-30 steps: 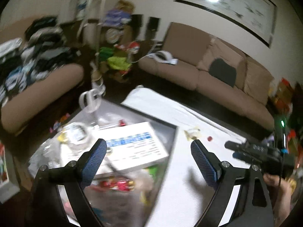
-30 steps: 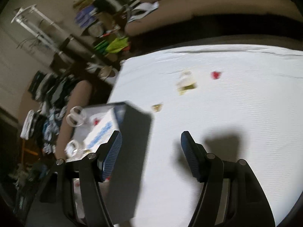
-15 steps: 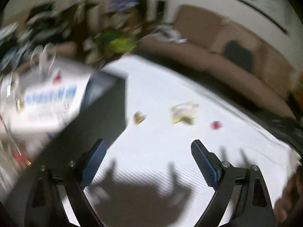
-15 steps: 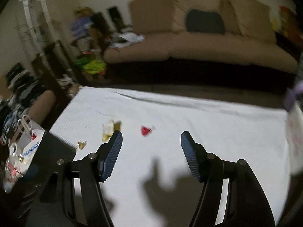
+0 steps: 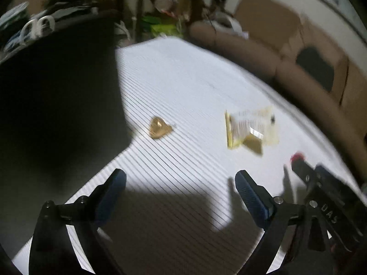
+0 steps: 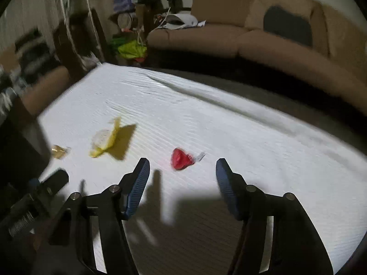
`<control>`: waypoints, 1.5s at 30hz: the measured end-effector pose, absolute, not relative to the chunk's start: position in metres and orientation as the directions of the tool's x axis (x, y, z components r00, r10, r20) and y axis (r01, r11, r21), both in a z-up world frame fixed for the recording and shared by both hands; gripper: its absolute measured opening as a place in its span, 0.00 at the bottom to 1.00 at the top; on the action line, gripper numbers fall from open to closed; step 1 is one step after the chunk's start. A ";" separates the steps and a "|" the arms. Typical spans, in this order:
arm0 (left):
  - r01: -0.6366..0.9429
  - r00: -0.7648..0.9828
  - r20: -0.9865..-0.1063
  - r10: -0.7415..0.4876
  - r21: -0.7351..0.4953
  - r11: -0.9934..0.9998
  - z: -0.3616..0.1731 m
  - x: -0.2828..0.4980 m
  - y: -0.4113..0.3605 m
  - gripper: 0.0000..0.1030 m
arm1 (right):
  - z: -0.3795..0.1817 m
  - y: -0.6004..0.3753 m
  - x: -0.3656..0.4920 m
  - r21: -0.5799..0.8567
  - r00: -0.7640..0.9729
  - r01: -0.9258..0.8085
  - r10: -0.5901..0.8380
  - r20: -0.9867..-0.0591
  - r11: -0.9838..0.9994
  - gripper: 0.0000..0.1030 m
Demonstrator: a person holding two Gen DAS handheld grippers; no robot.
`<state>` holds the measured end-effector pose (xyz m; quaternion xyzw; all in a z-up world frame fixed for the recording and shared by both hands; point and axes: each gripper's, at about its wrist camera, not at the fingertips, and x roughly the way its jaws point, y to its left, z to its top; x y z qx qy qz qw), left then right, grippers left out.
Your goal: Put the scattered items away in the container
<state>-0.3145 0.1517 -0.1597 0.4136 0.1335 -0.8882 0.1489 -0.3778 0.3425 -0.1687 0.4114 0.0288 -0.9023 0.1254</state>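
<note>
Three small items lie on the white cloth (image 6: 229,123): a red wrapped candy (image 6: 180,161), a yellow and clear wrapper (image 6: 105,139) and a small gold candy (image 6: 58,151). My right gripper (image 6: 182,178) is open and empty, just short of the red candy. My left gripper (image 5: 180,190) is open and empty, short of the gold candy (image 5: 159,127) and the yellow wrapper (image 5: 250,126). The red candy (image 5: 297,157) shows partly behind the right gripper's body. The dark container (image 5: 57,105) stands at the left; its inside is hidden.
A brown sofa (image 6: 263,39) runs along the far side of the table. Cluttered shelves and bags (image 6: 130,34) stand at the back left. The left gripper's body (image 6: 34,204) is at the lower left of the right wrist view.
Both grippers have swung away from the container toward the scattered items and come lower and closer to the cloth. Both stay open and empty.
</note>
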 end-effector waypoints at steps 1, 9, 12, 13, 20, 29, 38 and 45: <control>0.354 -0.610 -0.778 -0.151 -0.097 -0.930 -0.159 -0.316 0.155 0.96 | -0.172 0.339 -0.381 0.058 -0.612 0.261 -0.212 -0.762 -0.964 0.57; 0.349 -0.613 -0.744 -0.265 0.046 -0.936 -0.142 -0.336 0.166 0.96 | -0.179 0.334 -0.392 0.067 -0.581 0.255 -0.209 -0.786 -0.965 0.56; 0.346 -0.601 -0.757 -0.256 0.043 -0.937 -0.148 -0.350 0.165 0.96 | -0.181 0.331 -0.393 0.072 -0.582 0.251 -0.210 -0.786 -0.965 0.55; 0.342 -0.595 -0.761 -0.258 0.051 -0.938 -0.150 -0.352 0.167 0.96 | -0.181 0.330 -0.393 0.070 -0.582 0.250 -0.207 -0.786 -0.966 0.55; 0.308 -0.592 -0.786 -0.180 -0.014 -0.951 -0.158 -0.355 0.158 0.77 | -0.181 0.320 -0.389 -0.020 -0.601 0.218 -0.118 -0.791 -0.976 0.30; 0.321 -0.598 -0.778 -0.191 -0.014 -0.947 -0.161 -0.352 0.155 0.64 | -0.180 0.301 -0.389 -0.014 -0.592 0.283 -0.163 -0.789 -0.959 0.20; 0.276 -0.614 -0.770 -0.174 -0.003 -0.961 -0.160 -0.358 0.157 0.26 | -0.180 0.302 -0.387 -0.001 -0.590 0.281 -0.172 -0.789 -0.960 0.20; 0.211 -0.630 -0.763 -0.143 0.009 -0.977 -0.158 -0.356 0.169 0.07 | -0.180 0.306 -0.385 0.033 -0.585 0.281 -0.198 -0.786 -0.959 0.20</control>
